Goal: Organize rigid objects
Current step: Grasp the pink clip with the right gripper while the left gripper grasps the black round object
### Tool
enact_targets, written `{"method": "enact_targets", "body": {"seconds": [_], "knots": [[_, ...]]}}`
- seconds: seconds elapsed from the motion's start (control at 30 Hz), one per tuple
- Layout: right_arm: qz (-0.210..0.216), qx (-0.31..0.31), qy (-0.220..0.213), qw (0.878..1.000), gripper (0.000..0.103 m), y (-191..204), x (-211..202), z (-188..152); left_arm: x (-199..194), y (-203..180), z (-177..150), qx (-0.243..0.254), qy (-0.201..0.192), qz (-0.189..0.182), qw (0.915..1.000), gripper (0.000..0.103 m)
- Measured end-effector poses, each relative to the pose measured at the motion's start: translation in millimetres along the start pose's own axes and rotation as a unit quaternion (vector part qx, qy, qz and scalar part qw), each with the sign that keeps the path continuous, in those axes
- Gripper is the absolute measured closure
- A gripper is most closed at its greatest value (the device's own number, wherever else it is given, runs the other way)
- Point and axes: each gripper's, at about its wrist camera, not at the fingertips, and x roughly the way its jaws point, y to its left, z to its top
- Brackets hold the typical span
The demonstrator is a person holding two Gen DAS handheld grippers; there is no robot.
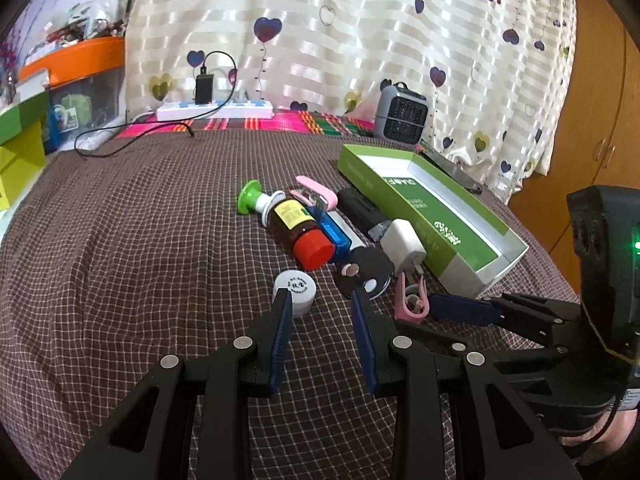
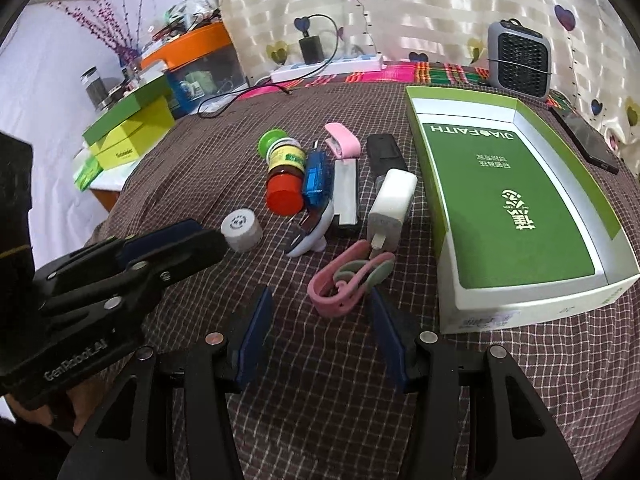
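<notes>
The brown checked cloth looks soft and a bit wrinkly, like woven fabric. On it, the green box is smooth cardboard with a dull green floor and shiny silvery inside walls. Just beside the box, the white charger is smooth hard plastic. A little farther from the box, the brown bottle looks see-through and shiny, with a glossy red plastic cap and a paper label. The pink clip near the box looks like soft, dull rubber. Behind the box, the curtain is silky cloth with shiny stripes. Both grippers have dull black plastic arms with shiny round metal pins.
</notes>
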Motion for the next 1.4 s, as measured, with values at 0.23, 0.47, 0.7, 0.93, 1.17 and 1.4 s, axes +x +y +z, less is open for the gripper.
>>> {"method": "enact_targets", "body": {"seconds": [0.23, 0.47, 0.7, 0.93, 1.17, 1.4], "knots": [[-0.033, 0.008, 0.001, 0.999, 0.066, -1.9, 8.8, 7.9, -2.7, 4.6, 1.8, -0.006, -0.008, -0.004, 0.9999, 0.074], [-0.038, 0.004, 0.000, 0.999, 0.074, -2.8, 7.8, 7.3, -3.2, 1.1, 4.5, 0.001, -0.012, -0.015, 0.9998, 0.074], [-0.037, -0.004, -0.005, 0.999, 0.080, -5.0, -2.7, -1.9, 5.9, -15.7, 9.6, 0.027, -0.006, -0.039, 0.9989, 0.069], [-0.026, -0.002, -0.016, 1.000, 0.081, -12.0, -16.3, -8.7, 27.5, -26.0, 12.9, 0.041, 0.018, -0.041, 0.9982, 0.066], [-0.018, -0.011, -0.017, 1.000, 0.081, -14.2, -23.3, -16.1, 43.8, -33.6, 16.5, 0.046, 0.043, -0.035, 0.9974, 0.065], [-0.015, -0.008, -0.020, 1.000, 0.081, -18.6, -26.9, -17.0, 60.1, -34.7, 20.1, 0.038, 0.068, -0.019, 0.9968, 0.065]]}}
